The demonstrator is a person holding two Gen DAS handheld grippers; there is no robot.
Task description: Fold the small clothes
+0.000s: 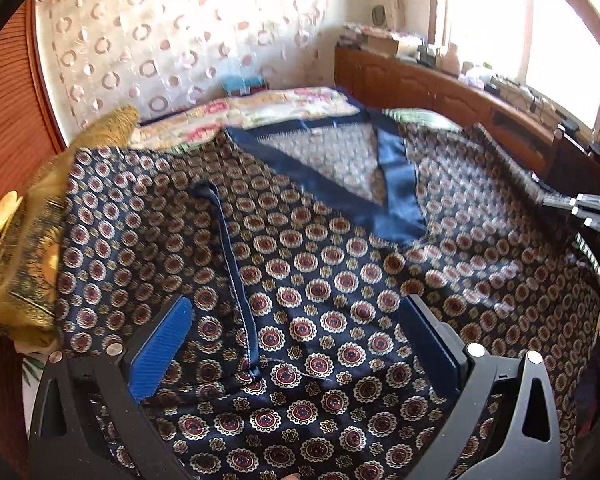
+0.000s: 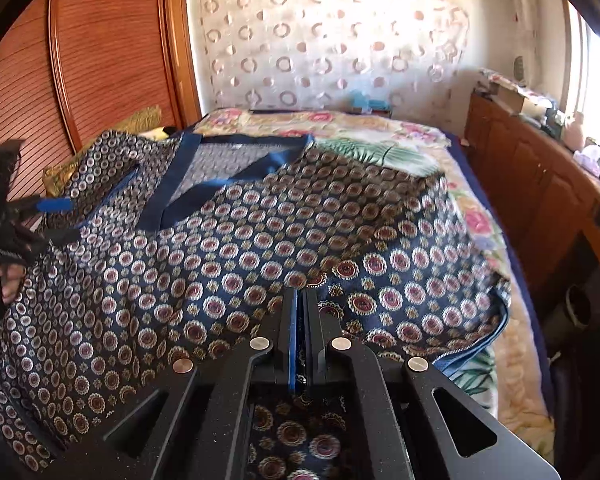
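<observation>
Looking along your left gripper (image 1: 296, 344), you have its blue pads (image 1: 160, 350) spread wide with nothing between them, poised over the patterned garment (image 1: 340, 264). That garment, dark navy with round medallions, lies spread on the bed (image 1: 260, 110) and fills the view from 6 o'clock up past centre. Its satin-blue V-neck band (image 1: 396, 184) sits toward 1 o'clock, and a narrow blue-piped seam (image 1: 236, 276) runs from 11 o'clock down toward your jaws. A gold cushion (image 1: 32, 240) rests at 9 o'clock, touching the garment's edge. Your right gripper (image 1: 588, 208) shows at 3 o'clock, at the far side of the cloth.

Along your right gripper (image 2: 300, 312), the jaws stand closed on a pinch of the garment (image 2: 228, 264) at 6 o'clock, with fabric visible between the pads and behind them. The neckline (image 2: 204, 184) lies at 10 o'clock, the floral bedspread (image 2: 384, 152) beyond at 1 o'clock. Your left gripper (image 2: 56, 216) is at 9 o'clock, jaws apart.

Judging by its sheen and loose ripples, this cloth is light, soft and probably slippery, so it should slide and droop rather than hold a crease. Take it with the left at the piped seam or hem edge, where the doubled cloth gives more bite.
</observation>
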